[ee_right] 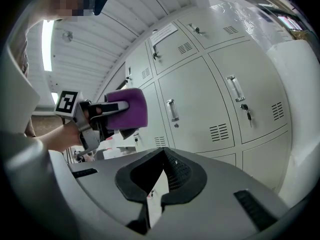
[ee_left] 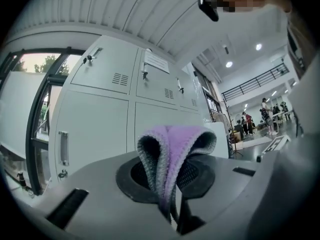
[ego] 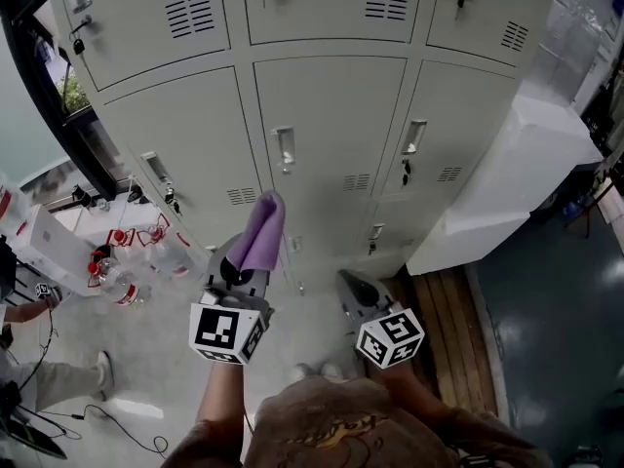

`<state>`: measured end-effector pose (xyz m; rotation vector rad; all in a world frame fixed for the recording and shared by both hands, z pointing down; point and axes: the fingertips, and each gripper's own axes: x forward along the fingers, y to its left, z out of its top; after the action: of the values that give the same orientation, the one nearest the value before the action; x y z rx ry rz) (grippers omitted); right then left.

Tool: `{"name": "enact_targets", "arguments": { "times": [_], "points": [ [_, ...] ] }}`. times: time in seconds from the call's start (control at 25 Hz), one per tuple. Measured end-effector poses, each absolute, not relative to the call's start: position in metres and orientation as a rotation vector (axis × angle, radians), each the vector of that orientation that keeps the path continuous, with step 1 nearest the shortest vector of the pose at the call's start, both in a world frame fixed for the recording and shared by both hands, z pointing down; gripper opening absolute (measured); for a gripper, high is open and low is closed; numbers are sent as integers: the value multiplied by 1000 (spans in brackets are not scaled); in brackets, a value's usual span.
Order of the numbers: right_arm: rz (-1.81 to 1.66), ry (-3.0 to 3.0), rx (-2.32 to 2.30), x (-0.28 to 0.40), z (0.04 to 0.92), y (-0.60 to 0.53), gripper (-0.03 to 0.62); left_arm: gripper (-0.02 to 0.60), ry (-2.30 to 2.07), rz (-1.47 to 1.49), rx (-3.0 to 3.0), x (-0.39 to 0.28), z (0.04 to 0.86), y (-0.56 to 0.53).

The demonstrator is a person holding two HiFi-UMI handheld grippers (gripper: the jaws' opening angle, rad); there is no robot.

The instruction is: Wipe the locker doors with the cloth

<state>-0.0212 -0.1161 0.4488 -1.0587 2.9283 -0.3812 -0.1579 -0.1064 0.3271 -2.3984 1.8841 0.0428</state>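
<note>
Left gripper (ego: 242, 264): jaws pinch a folded purple cloth (ego: 261, 228), which stands up from them in the air, near the lockers but apart from them.
Right gripper (ego: 353, 292): jaws pressed together on nothing, just right of the left one.
Locker doors (ego: 330, 125): grey, closed, on the far side of both grippers.
Progress: the cloth is gripped and touches no door. No wiped patch can be made out, so the wiping itself seems left to do.
</note>
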Motion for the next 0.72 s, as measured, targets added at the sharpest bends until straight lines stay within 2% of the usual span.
{"name": "enact_targets", "arguments": {
  "times": [0.72],
  "points": [
    [-373,2905,-1108,-22,445,-128,-2,44,1681,-25,-2061,-179,184,-170]
  ]
}}
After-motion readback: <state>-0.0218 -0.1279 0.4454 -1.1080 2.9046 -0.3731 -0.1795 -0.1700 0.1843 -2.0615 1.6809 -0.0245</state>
